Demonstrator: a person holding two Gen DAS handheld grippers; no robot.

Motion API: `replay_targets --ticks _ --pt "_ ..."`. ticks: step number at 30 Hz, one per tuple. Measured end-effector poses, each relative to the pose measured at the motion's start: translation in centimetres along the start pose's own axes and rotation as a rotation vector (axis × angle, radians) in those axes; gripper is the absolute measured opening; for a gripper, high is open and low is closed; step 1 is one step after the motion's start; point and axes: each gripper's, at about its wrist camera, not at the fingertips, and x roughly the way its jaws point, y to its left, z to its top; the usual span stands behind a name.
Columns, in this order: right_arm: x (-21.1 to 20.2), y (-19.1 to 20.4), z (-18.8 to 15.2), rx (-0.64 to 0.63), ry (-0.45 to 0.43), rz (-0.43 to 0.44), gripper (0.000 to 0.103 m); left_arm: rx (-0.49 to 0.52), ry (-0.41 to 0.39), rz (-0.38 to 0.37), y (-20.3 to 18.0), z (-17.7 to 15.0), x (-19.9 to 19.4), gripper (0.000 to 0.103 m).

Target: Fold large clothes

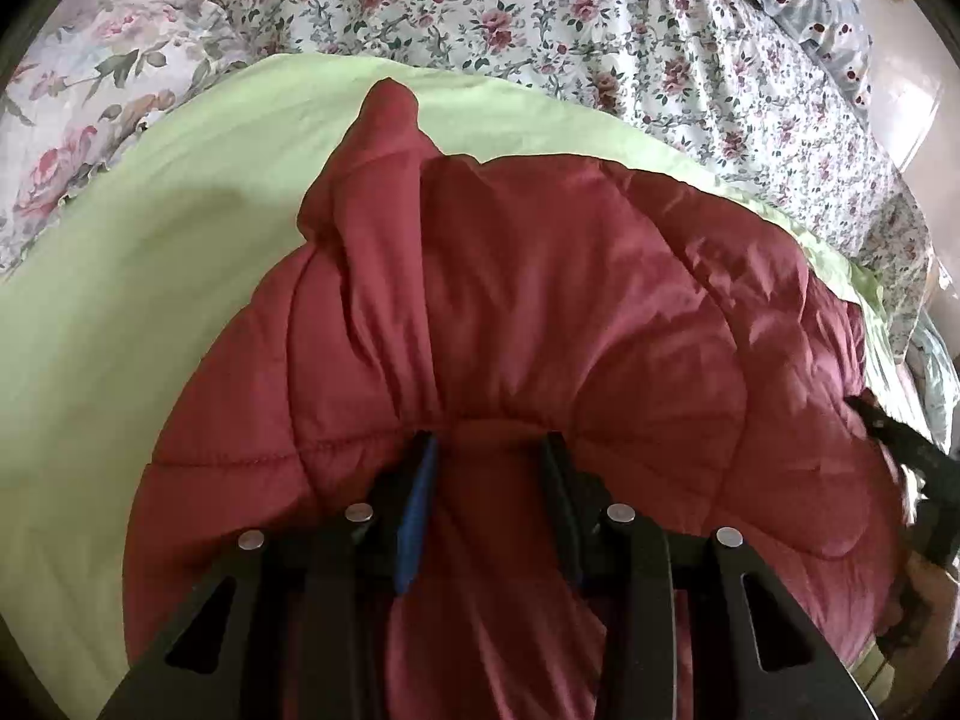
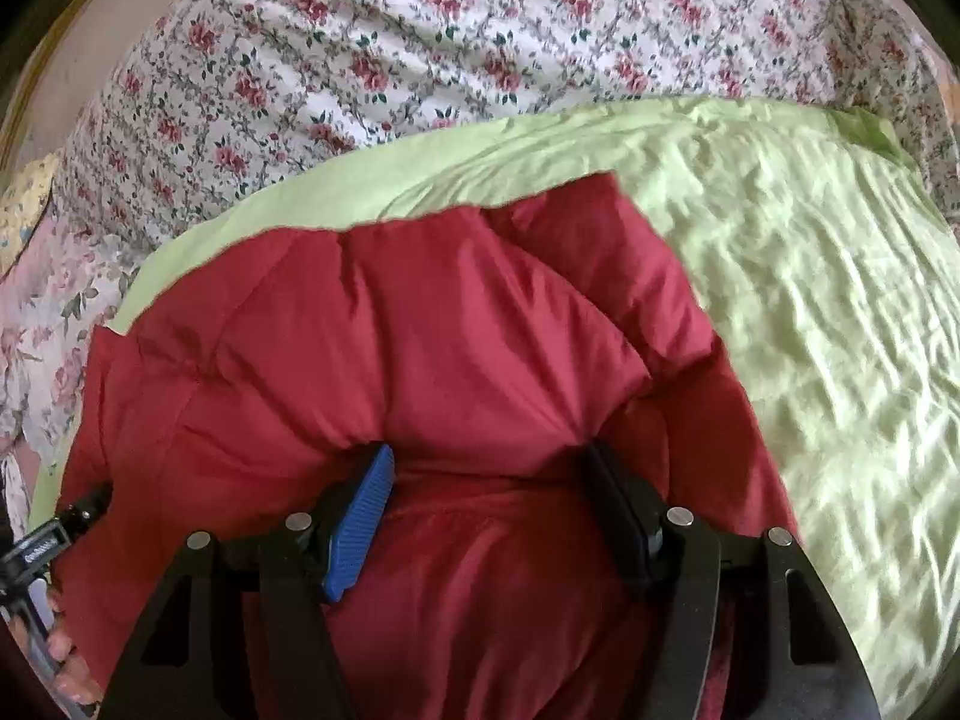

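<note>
A large dark red quilted jacket (image 1: 510, 300) lies bunched on a light green sheet (image 1: 150, 312) on a bed. My left gripper (image 1: 489, 444) is shut on a thick fold of the jacket's near edge, with fabric bulging between its fingers. My right gripper (image 2: 486, 456) is shut on another thick fold of the same jacket (image 2: 390, 330). The right gripper shows at the right edge of the left wrist view (image 1: 900, 438). The left gripper shows at the left edge of the right wrist view (image 2: 54, 534).
The green sheet (image 2: 810, 300) spreads wrinkled to the right of the jacket. A floral bedspread (image 1: 510, 12) covers the bed beyond it. A floral pillow (image 1: 72, 138) lies at the far left. The bed's right edge and a pale floor (image 1: 906, 102) show far right.
</note>
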Motion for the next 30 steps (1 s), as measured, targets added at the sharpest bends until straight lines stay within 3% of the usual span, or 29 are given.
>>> replay_targets --ticks 3,7,12,16,19,23,25,30 --pt "-3.5 0.8 -1.0 -0.003 -0.052 0.03 0.067 0.003 -0.005 0.002 -0.1 -0.1 -0.1 0.037" --pt "-7.0 3.0 -3.2 -0.098 -0.076 0.061 0.068 0.005 -0.007 0.008 -0.2 -0.1 -0.4 0.037" --pt "-6.1 3.4 -6.1 -0.138 0.02 0.033 0.068 -0.002 0.0 0.02 -0.3 0.0 -1.4 0.037" --pt "-5.1 3.1 -7.1 -0.157 0.033 0.01 0.068 0.011 -0.022 0.013 -1.3 -0.6 -4.8 0.036" --pt "-4.9 3.1 -7.3 -0.154 0.031 0.0 0.068 0.039 -0.046 -0.018 -2.4 -1.9 -8.1 0.045" --pt "-5.0 3.3 -7.6 -0.153 0.027 -0.01 0.068 0.072 -0.062 -0.02 -4.2 -4.5 -11.1 0.067" --pt "-5.1 3.2 -7.7 -0.149 0.028 -0.008 0.068 0.089 -0.039 -0.006 -4.7 -5.5 -11.1 0.069" --pt "-5.2 3.1 -8.2 -0.157 0.031 -0.01 0.068 0.137 0.028 0.114 -5.9 -7.2 -8.2 0.072"
